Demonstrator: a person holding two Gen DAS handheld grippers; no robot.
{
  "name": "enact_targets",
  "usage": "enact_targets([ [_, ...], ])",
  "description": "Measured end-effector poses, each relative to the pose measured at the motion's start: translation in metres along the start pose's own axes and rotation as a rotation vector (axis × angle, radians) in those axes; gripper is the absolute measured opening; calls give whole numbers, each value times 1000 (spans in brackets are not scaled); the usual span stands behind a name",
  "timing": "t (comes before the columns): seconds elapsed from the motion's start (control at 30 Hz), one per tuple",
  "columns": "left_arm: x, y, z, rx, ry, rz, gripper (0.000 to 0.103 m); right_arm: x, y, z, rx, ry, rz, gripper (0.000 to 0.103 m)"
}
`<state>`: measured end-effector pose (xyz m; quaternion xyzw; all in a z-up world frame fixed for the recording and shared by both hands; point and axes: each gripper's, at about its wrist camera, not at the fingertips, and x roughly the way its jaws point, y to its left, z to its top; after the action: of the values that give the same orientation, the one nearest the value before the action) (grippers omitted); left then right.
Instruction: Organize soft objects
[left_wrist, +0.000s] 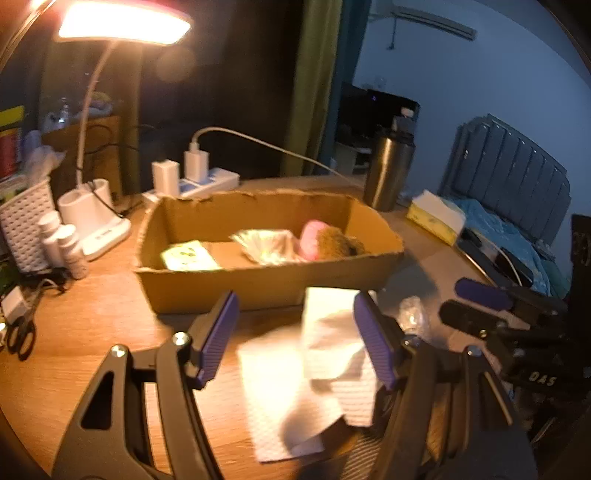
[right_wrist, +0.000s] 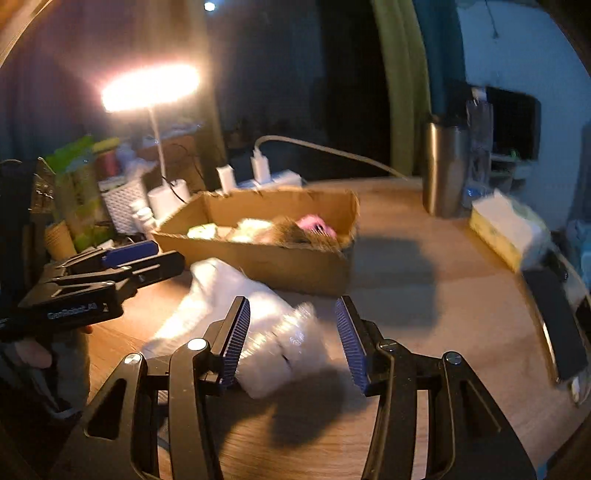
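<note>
1. Left wrist view gives me my left gripper (left_wrist: 295, 332) with its jaws apart, and between them on the round wooden table (left_wrist: 92, 314) a crumpled white paper cloth (left_wrist: 295, 387) lies; the pads do not press it, so I judge that nothing is held

2. My right gripper (right_wrist: 291, 339) also has its jaws parted. A crinkled clear plastic bag (right_wrist: 288, 350) sits between them, on top of the white cloth, and I see a gap on both sides of it. I believe it is free, but the blur makes this not fully sure

3. For progress: the shallow brown cardboard box (left_wrist: 258, 284) behind the cloth already holds a small pale green packet (left_wrist: 188, 254), a shiny silver crinkled wrapper (left_wrist: 269, 245) and a pink and brown plush toy (left_wrist: 328, 240). So I judge that part of the sorting is done. The cloth and the bag are outside, just in front of the box wall, and they remain to be put in

4. What differs between the views: only the left wrist view shows the black scissors (left_wrist: 22, 332) at the left table edge and the flat spread of the cloth. The right wrist view shows a hand (right_wrist: 33, 354) under the left gripper, and the plastic bag much more clearly; in the left wrist view it is only a small glinting thing beside the right pad
</note>
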<state>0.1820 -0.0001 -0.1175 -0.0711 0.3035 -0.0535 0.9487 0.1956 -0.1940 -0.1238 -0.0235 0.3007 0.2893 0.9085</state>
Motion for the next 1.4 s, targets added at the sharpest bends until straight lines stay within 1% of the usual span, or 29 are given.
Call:
enact_targets([
  [0.1, 10, -8, -2, 6, 31, -23, 66, 11, -3, -6, 15, 39, 14, 52],
  [0.17, 15, -13, -4, 16, 49, -28, 66, 22, -3, -11, 22, 65, 18, 59],
  [0.27, 19, -18, -7, 26, 67, -28, 67, 32, -5, -16, 49, 101, 24, 62],
  [0.33, 22, -20, -8, 27, 79, -26, 67, 34, -8, -15, 67, 110, 32, 63],
  [0.4, 24, -21, -9, 27, 90, -30, 67, 38, -9, -15, 68, 135, 62, 64],
  [0.43, 26, -22, -9, 29, 93, -31, 69, 38, -8, -15, 65, 133, 65, 61],
  [0.47, 27, -23, -10, 31, 97, -33, 71, 37, -7, -15, 62, 127, 66, 49],
  [0.5, 29, -25, -10, 35, 101, -34, 71, 36, -6, -15, 57, 125, 71, 48],
  [0.53, 31, -26, -10, 40, 106, -33, 71, 35, -6, -16, 49, 125, 68, 45],
  [0.57, 32, -27, -10, 43, 110, -31, 71, 34, -7, -16, 47, 121, 68, 40],
  [0.63, 37, -30, -11, 53, 126, -29, 71, 29, -9, -17, 43, 106, 58, 36],
  [0.73, 44, -35, -11, 69, 150, -26, 71, 20, -19, -15, 57, 79, 32, 34],
  [0.83, 48, -42, -11, 103, 154, -13, 71, 9, -30, -11, 70, 47, -3, 34],
  [0.93, 53, -48, -13, 126, 177, -16, 70, 4, -37, -10, 67, 33, -37, 34],
  [0.97, 56, -49, -14, 131, 189, -18, 60, 2, -39, -10, 71, 28, -40, 34],
  [1.03, 59, -52, -16, 146, 206, -21, 44, -1, -45, -10, 82, 20, -47, 34],
  [1.07, 61, -54, -17, 160, 216, -19, 34, -2, -46, -10, 84, 18, -50, 34],
  [1.17, 61, -60, -19, 188, 224, -35, 17, -5, -49, -9, 86, 7, -57, 34],
  [1.23, 57, -64, -19, 208, 210, -37, 8, -7, -52, -9, 94, -4, -65, 34],
  [1.4, 46, -70, -15, 239, 167, -42, 2, -14, -63, -8, 119, -22, -91, 34],
])
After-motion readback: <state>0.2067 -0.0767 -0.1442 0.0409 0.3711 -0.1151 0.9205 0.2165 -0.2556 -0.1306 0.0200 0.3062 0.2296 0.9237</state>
